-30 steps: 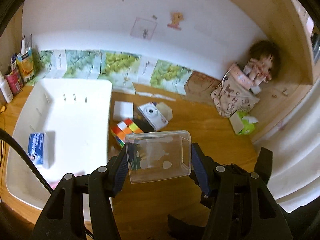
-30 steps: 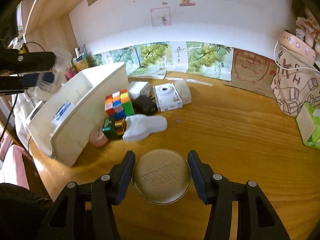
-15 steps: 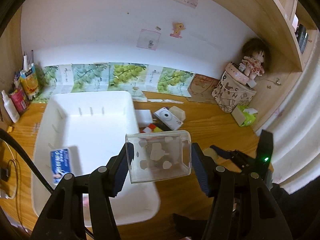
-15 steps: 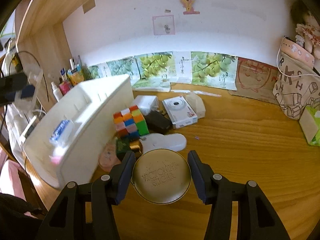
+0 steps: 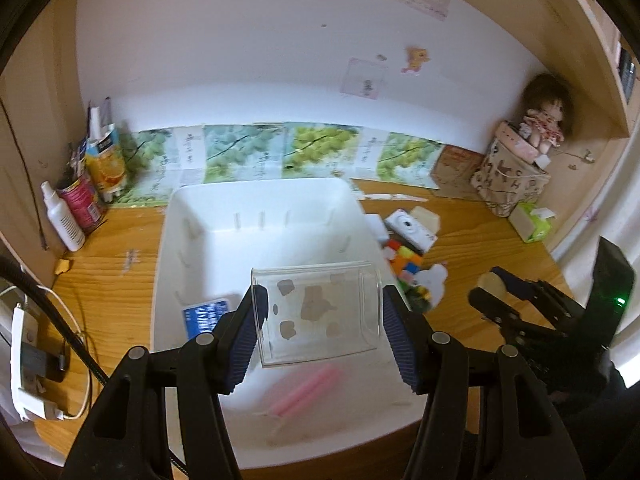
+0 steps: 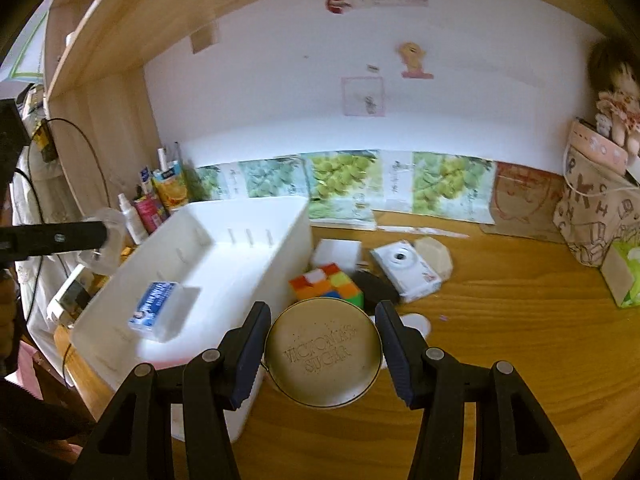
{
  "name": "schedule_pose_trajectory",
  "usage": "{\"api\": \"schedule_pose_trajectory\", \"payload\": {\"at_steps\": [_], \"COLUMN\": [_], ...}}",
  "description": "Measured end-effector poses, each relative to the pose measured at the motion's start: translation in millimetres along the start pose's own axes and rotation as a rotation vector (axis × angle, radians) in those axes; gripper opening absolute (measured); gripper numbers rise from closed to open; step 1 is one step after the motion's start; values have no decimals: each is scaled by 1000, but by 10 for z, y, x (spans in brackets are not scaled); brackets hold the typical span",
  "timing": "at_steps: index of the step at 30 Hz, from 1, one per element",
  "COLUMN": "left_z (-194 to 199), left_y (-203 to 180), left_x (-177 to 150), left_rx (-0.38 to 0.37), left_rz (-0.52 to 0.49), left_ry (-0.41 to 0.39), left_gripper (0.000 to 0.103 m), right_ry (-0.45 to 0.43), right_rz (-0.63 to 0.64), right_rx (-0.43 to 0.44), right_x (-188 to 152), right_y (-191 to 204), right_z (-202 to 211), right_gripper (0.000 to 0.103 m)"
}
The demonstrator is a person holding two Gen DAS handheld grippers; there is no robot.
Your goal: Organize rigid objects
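Note:
My left gripper (image 5: 320, 330) is shut on a clear plastic box (image 5: 318, 312) and holds it above the white bin (image 5: 256, 200). Inside the bin lie a blue-and-white packet (image 5: 206, 316) and a pink stick-like item (image 5: 306, 390). My right gripper (image 6: 322, 354) is shut on a round gold tin (image 6: 322, 350) embossed with lettering, hanging over the wooden desk by the bin's (image 6: 256, 208) near right corner. In the left wrist view the right gripper (image 5: 486, 294) shows at the right with the tin edge-on. The left gripper (image 6: 102, 232) with the clear box appears at the far left of the right wrist view.
Right of the bin sit a colour cube (image 6: 326, 286), a black item (image 6: 374, 288), a white camera box (image 6: 404, 268), a white box (image 6: 336, 252) and a white flat piece (image 6: 416, 322). Bottles and cartons (image 5: 80, 196) stand back left. A patterned bag (image 6: 596, 216), doll and tissue pack (image 6: 622, 276) stand right.
My left gripper has carried the clear box leftward from over the desk to over the bin. My right gripper has risen and moved left with the tin toward the bin's corner.

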State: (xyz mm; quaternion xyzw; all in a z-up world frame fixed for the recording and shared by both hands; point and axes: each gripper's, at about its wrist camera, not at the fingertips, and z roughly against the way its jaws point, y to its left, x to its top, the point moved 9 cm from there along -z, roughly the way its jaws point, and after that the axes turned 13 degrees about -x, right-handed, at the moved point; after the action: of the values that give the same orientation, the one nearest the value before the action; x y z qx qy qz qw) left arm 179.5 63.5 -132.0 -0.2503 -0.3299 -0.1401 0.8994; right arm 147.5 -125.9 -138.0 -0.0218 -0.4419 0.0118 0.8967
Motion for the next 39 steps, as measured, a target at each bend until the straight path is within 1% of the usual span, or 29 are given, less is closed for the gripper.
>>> {"api": "schedule_pose_trajectory", "payload": {"at_steps": [4, 10, 15, 20, 23, 24, 25, 26, 27, 28, 32, 34, 39], "left_z": [24, 114, 156, 178, 192, 194, 197, 198, 209, 222, 244, 252, 263], "left_y": [229, 587, 768, 905, 956, 969, 987, 996, 1005, 1007, 994, 971, 875], "left_x": [-34, -116, -137, -156, -148, -141, -135, -128, -113, -96, -31, -13, 39], "left_rx": [36, 91, 123, 153, 164, 165, 168, 167, 164, 157, 138, 133, 124], "left_rz": [21, 84, 116, 138, 145, 148, 155, 161, 168, 173, 185, 186, 173], "left_ry": [9, 30, 30, 39, 31, 28, 26, 25, 14, 3, -18, -27, -44], "left_gripper": [62, 63, 63, 63, 63, 63, 67, 76, 79, 81, 82, 82, 82], "right_ry": [-4, 3, 26, 47, 53, 51, 47, 42, 39, 34, 24, 15, -9], "right_rz": [18, 51, 57, 85, 97, 101, 101, 99, 99, 101, 107, 101, 94], "right_rx": [37, 103, 144, 173, 183, 183, 184, 185, 187, 187, 182, 174, 158], "right_x": [62, 82, 55, 5, 1, 7, 13, 27, 38, 50, 99, 127, 184], "right_y": [278, 690, 942, 1164, 1262, 1288, 1296, 1312, 1318, 1323, 1322, 1299, 1237], "right_z": [68, 124, 99, 46, 4, -8, -14, -17, -13, -8, 0, 13, 61], "right_gripper": [55, 55, 55, 55, 55, 57, 64, 68, 73, 76, 77, 81, 81]}}
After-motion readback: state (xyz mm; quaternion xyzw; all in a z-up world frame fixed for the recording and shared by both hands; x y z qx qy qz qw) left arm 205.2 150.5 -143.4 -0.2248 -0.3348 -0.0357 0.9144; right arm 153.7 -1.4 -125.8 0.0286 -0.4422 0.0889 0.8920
